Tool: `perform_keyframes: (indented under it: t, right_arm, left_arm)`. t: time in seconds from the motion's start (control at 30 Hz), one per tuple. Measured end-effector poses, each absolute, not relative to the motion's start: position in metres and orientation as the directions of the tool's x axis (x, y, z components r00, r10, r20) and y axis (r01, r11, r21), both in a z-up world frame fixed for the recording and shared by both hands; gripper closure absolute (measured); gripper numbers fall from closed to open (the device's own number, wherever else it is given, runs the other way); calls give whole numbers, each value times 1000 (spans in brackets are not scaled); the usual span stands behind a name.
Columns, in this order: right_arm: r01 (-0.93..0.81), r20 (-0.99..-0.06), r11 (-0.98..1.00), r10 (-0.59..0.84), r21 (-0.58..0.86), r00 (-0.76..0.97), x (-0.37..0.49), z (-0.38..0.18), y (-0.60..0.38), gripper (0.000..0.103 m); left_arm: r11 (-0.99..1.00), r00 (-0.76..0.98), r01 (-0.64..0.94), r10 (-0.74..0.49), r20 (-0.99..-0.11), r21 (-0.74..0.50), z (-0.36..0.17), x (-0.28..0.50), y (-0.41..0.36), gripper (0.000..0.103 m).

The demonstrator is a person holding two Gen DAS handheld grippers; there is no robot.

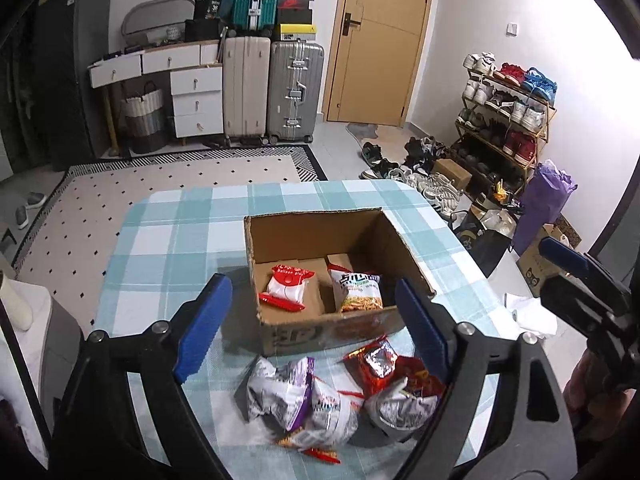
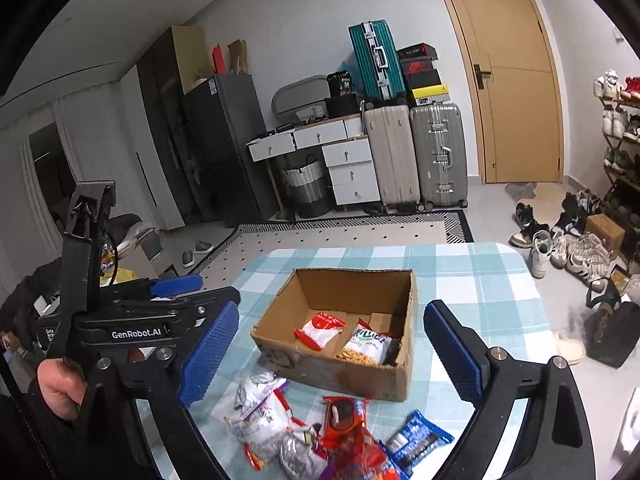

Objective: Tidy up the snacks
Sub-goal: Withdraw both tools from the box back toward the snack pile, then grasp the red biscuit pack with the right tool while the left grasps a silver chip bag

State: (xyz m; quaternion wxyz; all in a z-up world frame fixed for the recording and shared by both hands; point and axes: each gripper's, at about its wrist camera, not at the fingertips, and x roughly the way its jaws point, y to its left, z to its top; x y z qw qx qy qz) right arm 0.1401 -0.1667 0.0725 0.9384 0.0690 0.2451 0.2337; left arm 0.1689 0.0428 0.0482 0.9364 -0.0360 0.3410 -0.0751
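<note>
An open cardboard box stands on the checked tablecloth. Inside lie a red-and-white snack bag and a green-labelled noodle snack bag. A pile of loose snack packets lies in front of the box, among them a blue packet. My left gripper is open and empty, above the pile at the box's near wall. My right gripper is open and empty, above the pile. Each gripper shows at the edge of the other's view.
The table has blue-and-white checks and drops off to the floor on all sides. Suitcases, a drawer unit, a shoe rack and loose shoes stand beyond it.
</note>
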Motion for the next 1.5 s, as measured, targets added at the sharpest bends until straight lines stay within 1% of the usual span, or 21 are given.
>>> perform_keyframes:
  t: [0.17,0.3,0.6,0.93,1.2,1.33,1.5]
  right_arm:
    - [-401,-423,886,463,232,779,111,69,-173,5]
    - [-394,-433,891,454,226,779,91,59,-178,3]
    - [-369,-466,900,437,233,770,57,30,-187,3]
    - [-341,-523,911,413,233,746,28,-10,-192,3]
    - [-302,-596,918,397,257,698,34,-53,-191,3]
    - [-300,-628,919,393,255,672,40,-71,-188,3]
    - [-290,-672,923,384,254,633,50,-97,-185,3]
  left_arm:
    - [989,777,102,-148,-612,-109,50,134,40,12]
    - [990,787,89,-138,-602,-112,47,111,38,2]
    - [991,775,57,-122,-620,-123,22,73,40,1]
    - [985,744,16,-128,-656,-174,-20,60,42,1]
    - [981,694,17,-149,-704,-191,-54,61,36,1]
    - [974,675,41,-190,-713,-221,-65,63,34,1]
    - [973,657,42,-197,-728,-225,-76,65,32,1]
